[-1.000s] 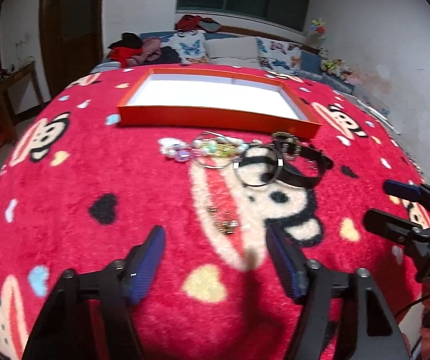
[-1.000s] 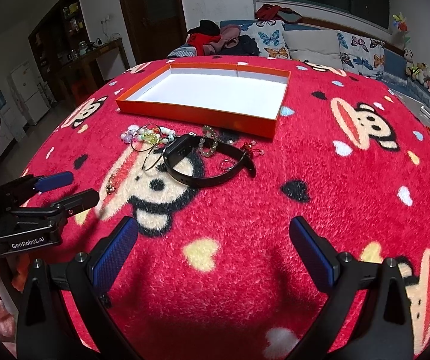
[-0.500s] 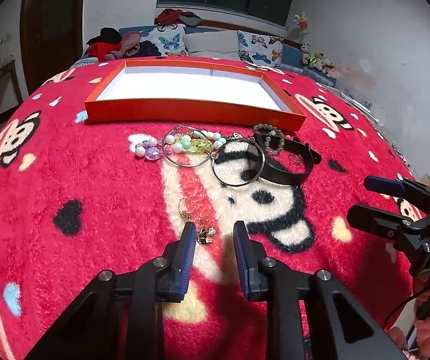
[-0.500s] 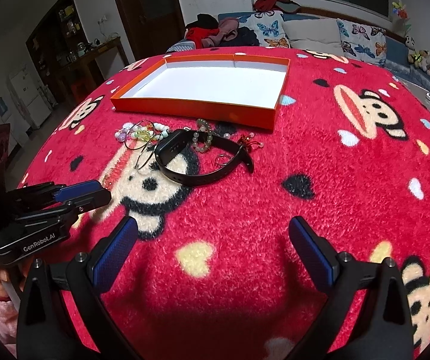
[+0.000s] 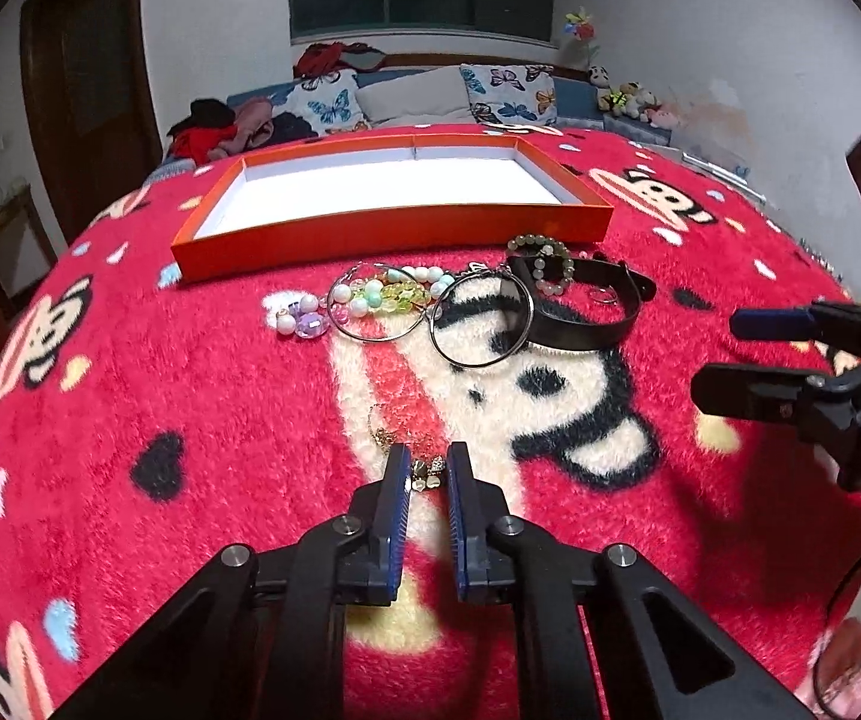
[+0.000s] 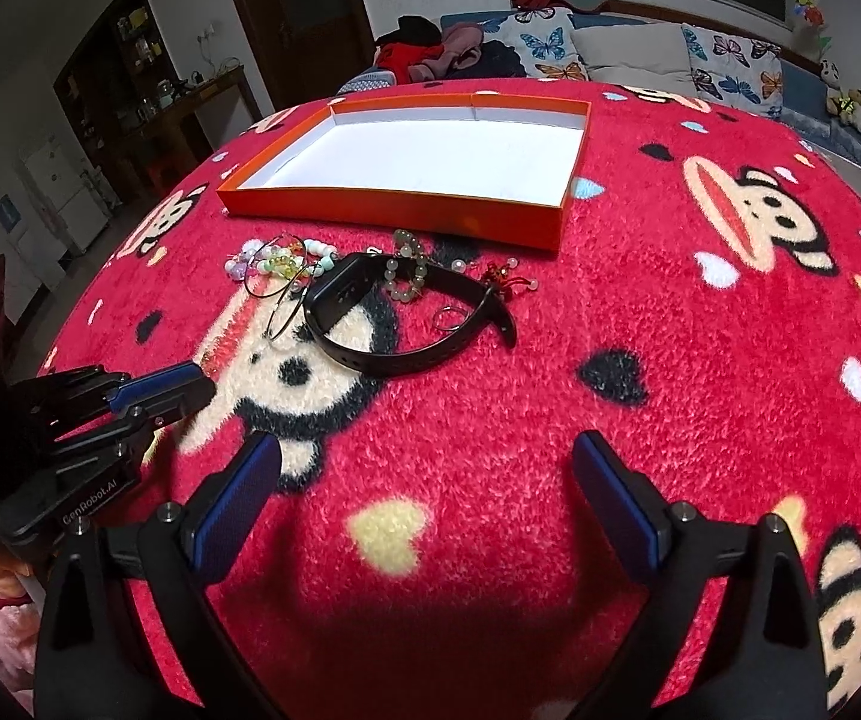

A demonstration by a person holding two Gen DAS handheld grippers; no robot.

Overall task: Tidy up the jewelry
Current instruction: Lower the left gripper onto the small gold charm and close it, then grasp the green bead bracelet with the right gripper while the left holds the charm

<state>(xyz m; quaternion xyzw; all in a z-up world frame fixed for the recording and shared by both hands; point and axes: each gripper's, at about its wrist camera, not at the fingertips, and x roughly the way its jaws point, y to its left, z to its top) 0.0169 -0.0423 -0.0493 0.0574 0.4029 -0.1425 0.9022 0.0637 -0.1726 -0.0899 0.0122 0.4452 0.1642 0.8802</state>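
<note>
A small gold earring (image 5: 427,475) with a thin chain lies on the red monkey blanket (image 5: 190,396). My left gripper (image 5: 427,462) has its jaws closing on it, and both blue pads touch it. This gripper also shows at the left of the right wrist view (image 6: 190,384). Farther off lie a pastel bead bracelet (image 5: 382,294), two silver hoops (image 5: 478,365), a black watch band (image 5: 580,334) and a pale bead bracelet (image 5: 517,243). My right gripper (image 6: 425,456) hangs wide open over bare blanket, holding nothing.
An orange tray (image 5: 394,229) with a white inside sits behind the jewelry. A small silver ring (image 6: 451,319) and a red charm (image 6: 505,286) lie by the band. Pillows and clothes are piled beyond the blanket. A dark door and shelves stand at the left.
The left jaws have narrowed from wide apart to nearly together around the gold earring, and the hand has drawn closer to it. The right gripper has stayed open and almost still.
</note>
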